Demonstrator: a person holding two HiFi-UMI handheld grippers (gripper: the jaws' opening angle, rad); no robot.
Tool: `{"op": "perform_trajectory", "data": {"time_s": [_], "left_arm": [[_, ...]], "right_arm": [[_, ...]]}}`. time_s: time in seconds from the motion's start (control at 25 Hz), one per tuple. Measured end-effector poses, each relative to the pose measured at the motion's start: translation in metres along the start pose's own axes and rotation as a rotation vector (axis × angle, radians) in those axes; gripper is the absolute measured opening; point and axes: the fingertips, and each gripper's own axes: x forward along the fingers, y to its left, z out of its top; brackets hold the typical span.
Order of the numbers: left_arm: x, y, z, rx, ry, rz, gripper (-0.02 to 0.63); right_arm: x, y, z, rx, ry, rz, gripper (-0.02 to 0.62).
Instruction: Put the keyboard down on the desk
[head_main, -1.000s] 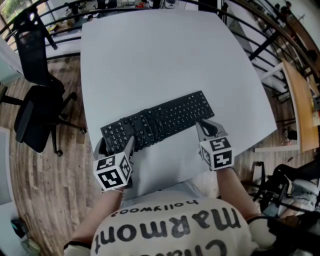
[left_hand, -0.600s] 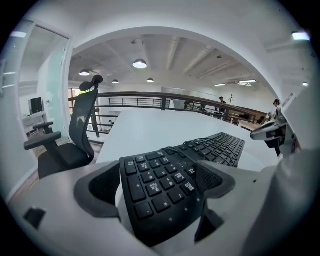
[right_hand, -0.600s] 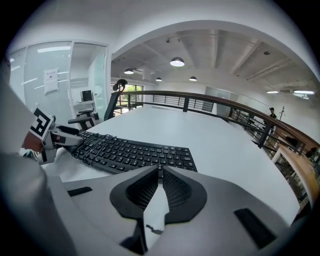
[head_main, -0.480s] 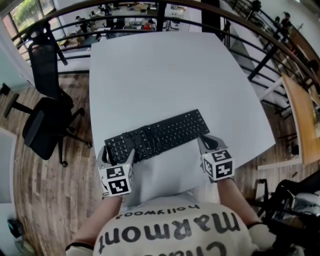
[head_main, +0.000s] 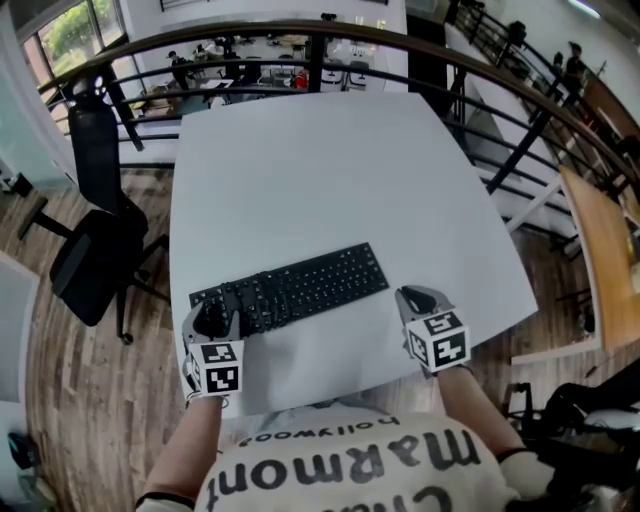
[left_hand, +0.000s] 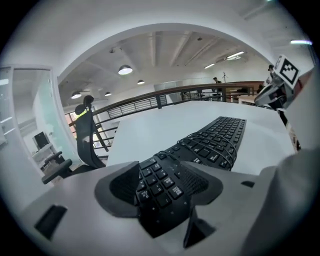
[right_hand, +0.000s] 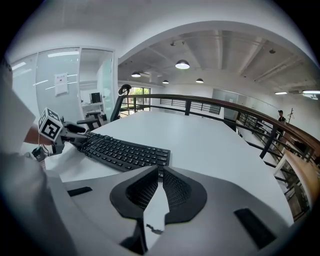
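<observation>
The black keyboard (head_main: 290, 288) lies slantwise on the white desk (head_main: 320, 170), near its front edge. My left gripper (head_main: 212, 322) is at the keyboard's left end. In the left gripper view its jaws are closing, and the keyboard's end (left_hand: 160, 185) fills the gap between the pads (left_hand: 200, 181). My right gripper (head_main: 412, 298) rests on the desk just right of the keyboard's right end, apart from it. In the right gripper view it (right_hand: 160, 187) is shut with nothing between its fingers, and the keyboard (right_hand: 120, 150) lies ahead to the left.
A black office chair (head_main: 95, 240) stands on the wood floor left of the desk. A dark railing (head_main: 300, 35) curves round the desk's far side. A wooden table (head_main: 600, 240) is at the right. The person's white shirt (head_main: 340, 460) fills the bottom.
The keyboard has shifted away from the body and now lies further up the desk. The left gripper's jaws have narrowed on its left end. The right gripper has come off the keyboard's right end.
</observation>
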Motion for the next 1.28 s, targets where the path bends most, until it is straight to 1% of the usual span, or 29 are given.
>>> {"op": "perform_trajectory", "data": {"time_s": [0.04, 0.08, 0.2, 0.28, 0.36, 0.48, 0.56, 0.6, 0.64, 0.72, 0.8, 0.96, 1.16, 1.28], "left_arm": [[-0.002, 0.000, 0.005, -0.015, 0.004, 0.012, 0.246], [-0.006, -0.002, 0.011, -0.038, 0.001, 0.014, 0.244], [-0.020, -0.013, 0.028, -0.097, -0.031, -0.005, 0.230], [-0.032, -0.025, 0.039, -0.133, -0.057, -0.033, 0.189], [-0.043, -0.038, 0.048, -0.197, -0.081, -0.063, 0.150], [-0.057, -0.065, 0.057, -0.326, -0.118, -0.139, 0.027], [-0.064, -0.087, 0.060, -0.407, -0.129, -0.211, 0.003], [-0.067, -0.096, 0.061, -0.432, -0.128, -0.237, 0.003], [-0.071, -0.105, 0.061, -0.442, -0.123, -0.252, 0.003], [-0.079, -0.121, 0.057, -0.427, -0.101, -0.254, 0.003], [-0.088, -0.136, 0.049, -0.413, -0.079, -0.247, 0.003], [-0.103, -0.162, 0.025, -0.424, -0.048, -0.215, 0.003], [-0.123, -0.189, 0.010, -0.472, -0.051, -0.183, 0.003], [-0.134, -0.201, 0.005, -0.485, -0.055, -0.165, 0.003]], "right_arm": [[-0.003, -0.004, -0.001, -0.003, 0.002, 0.006, 0.051], [-0.005, -0.007, -0.003, -0.006, 0.006, 0.013, 0.051], [-0.011, -0.013, -0.012, -0.001, 0.018, 0.046, 0.051], [-0.015, -0.015, -0.014, 0.014, 0.018, 0.069, 0.051], [-0.017, -0.015, -0.013, 0.035, 0.004, 0.098, 0.051], [-0.020, -0.018, -0.008, 0.085, -0.045, 0.153, 0.051], [-0.022, -0.022, -0.007, 0.110, -0.065, 0.180, 0.051], [-0.022, -0.024, -0.009, 0.110, -0.062, 0.190, 0.051], [-0.023, -0.026, -0.011, 0.101, -0.055, 0.197, 0.051], [-0.027, -0.028, -0.016, 0.070, -0.038, 0.209, 0.051], [-0.032, -0.030, -0.022, 0.055, -0.035, 0.230, 0.051], [-0.045, -0.036, -0.036, 0.067, -0.046, 0.272, 0.049], [-0.063, -0.053, -0.059, 0.041, -0.032, 0.281, 0.043], [-0.072, -0.060, -0.070, 0.047, -0.030, 0.288, 0.043]]}}
